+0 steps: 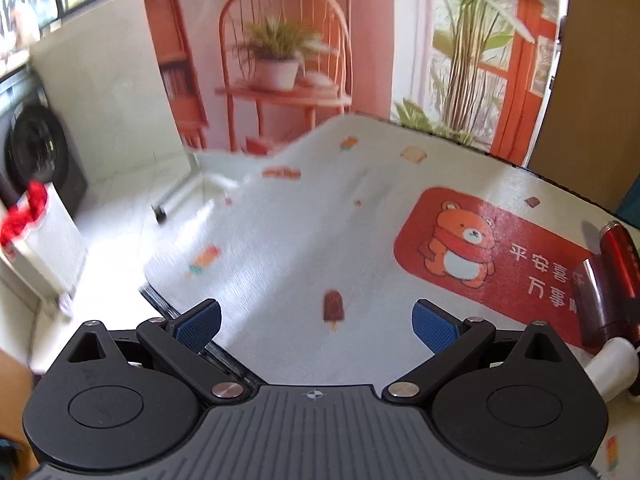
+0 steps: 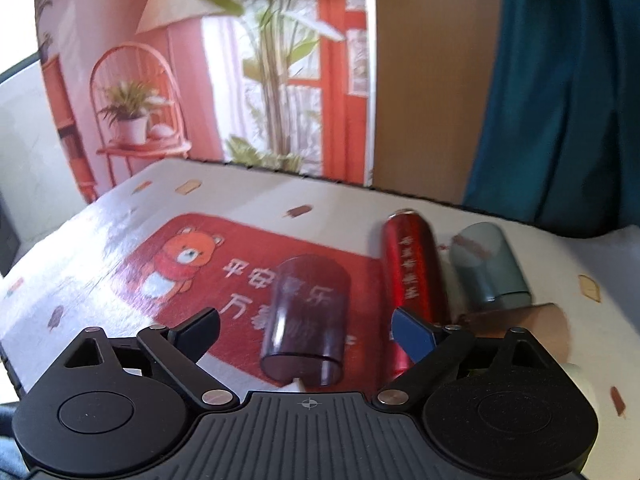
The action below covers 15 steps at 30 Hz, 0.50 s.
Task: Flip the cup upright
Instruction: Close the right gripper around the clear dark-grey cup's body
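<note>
Left wrist view: the left gripper (image 1: 316,322) is held over the tablecloth (image 1: 280,248) with its jaws spread wide and nothing between them. A red mat (image 1: 500,264) printed with a bear is seen to the right, and at the frame's right edge a red bottle (image 1: 618,260) lies on its side, with part of the dark see-through cup (image 1: 598,304) just beside it.

Right wrist view: the right gripper (image 2: 306,330) is shown with jaws wide apart and empty, lined up on the cup (image 2: 306,320), which lies on its side on the red mat (image 2: 224,264), open mouth toward the camera. The red bottle (image 2: 412,272), a grey-green cup (image 2: 490,268) and a brown cup (image 2: 528,324) lie further right. The approach is judged to be in hand; nothing has been grasped yet. The jaws would next need to be brought around the cup's body, closed, and the cup tipped onto its base.
</note>
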Tool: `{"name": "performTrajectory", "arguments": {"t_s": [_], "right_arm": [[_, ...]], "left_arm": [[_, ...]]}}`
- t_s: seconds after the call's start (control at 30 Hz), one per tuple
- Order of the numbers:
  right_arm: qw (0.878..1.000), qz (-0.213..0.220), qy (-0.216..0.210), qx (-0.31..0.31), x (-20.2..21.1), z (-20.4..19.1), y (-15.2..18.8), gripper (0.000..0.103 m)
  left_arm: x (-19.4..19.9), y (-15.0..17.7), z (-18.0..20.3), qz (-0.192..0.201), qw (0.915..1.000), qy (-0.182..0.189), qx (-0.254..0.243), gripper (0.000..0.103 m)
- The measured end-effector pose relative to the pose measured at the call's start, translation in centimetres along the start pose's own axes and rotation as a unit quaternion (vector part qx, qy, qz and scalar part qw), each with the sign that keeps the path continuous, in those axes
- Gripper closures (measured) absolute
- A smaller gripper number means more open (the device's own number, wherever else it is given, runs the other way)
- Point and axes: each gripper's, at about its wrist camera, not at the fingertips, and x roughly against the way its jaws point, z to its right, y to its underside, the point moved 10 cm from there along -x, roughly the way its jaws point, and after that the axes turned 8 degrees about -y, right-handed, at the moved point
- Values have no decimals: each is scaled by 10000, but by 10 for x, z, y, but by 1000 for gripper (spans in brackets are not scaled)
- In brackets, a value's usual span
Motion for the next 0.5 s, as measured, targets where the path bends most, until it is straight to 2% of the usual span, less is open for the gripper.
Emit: {"name": "performTrajectory", "arguments": {"t_s": [0.03,0.17,0.27,0.33,0.5], "right_arm": [[10000,-17,40,32,-3,-1,-2,23],[9993,-349,133,-51,-30,-1,-5,28],[9964,-758,339,-196,-52,5,0,33],[9934,-994,426,-389,-62,9,3,45],[9903,-1166,299,-701,-68,11,3,44]], "left_arm": [[-2,-1,1,9,10000,79,3,1],[-15,-5,-1,96,9997,129,-168,1],[-29,-8,-11,55,9998,199,32,1],[-39,-8,-18,-10,9996,205,173,1],[-57,-2,-34,-242,9981,337,465,1]]}}
